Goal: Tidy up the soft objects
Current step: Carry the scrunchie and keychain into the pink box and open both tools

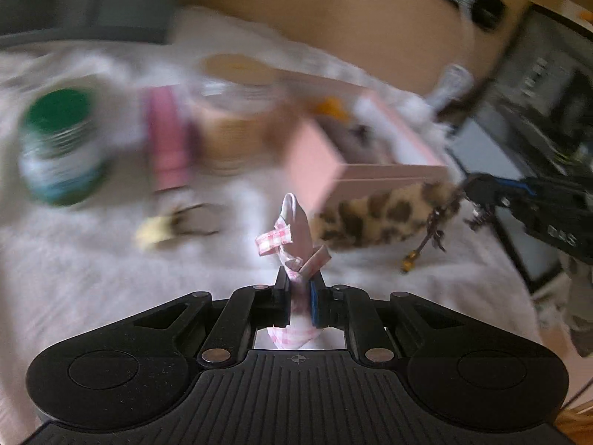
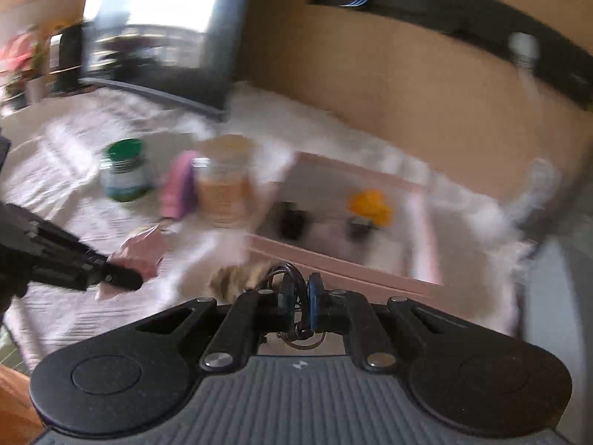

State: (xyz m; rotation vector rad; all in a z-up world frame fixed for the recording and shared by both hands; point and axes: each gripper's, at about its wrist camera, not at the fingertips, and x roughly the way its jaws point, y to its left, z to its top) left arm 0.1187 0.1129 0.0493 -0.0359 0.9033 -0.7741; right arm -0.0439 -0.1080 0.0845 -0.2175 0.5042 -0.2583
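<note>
Pink gingham pouch (image 1: pixel 296 230) clenched in left claw (image 1: pixel 299 293); right claw (image 2: pixel 299 298) pinches blurred leopard keychain (image 2: pixel 241 278).

Bare white fleece cover (image 1: pixel 92 278) nearside; behind, blurred green-lidded jar (image 1: pixel 59 148), seemingly tan jar (image 1: pixel 233 126), open pink box (image 1: pixel 389 178) block passage.

Left claw (image 1: pixel 299 289) clamped on pink gingham pouch (image 1: pixel 294 230); leopard-print plush (image 1: pixel 385 215) beside pink box (image 1: pixel 370 170).

Both wrist cams look forward and down along own claw, low over the bed (image 1: pixel 92 278). Shared: pink box (image 1: pixel 315 155), jars (image 2: pixel 126 170).
</note>
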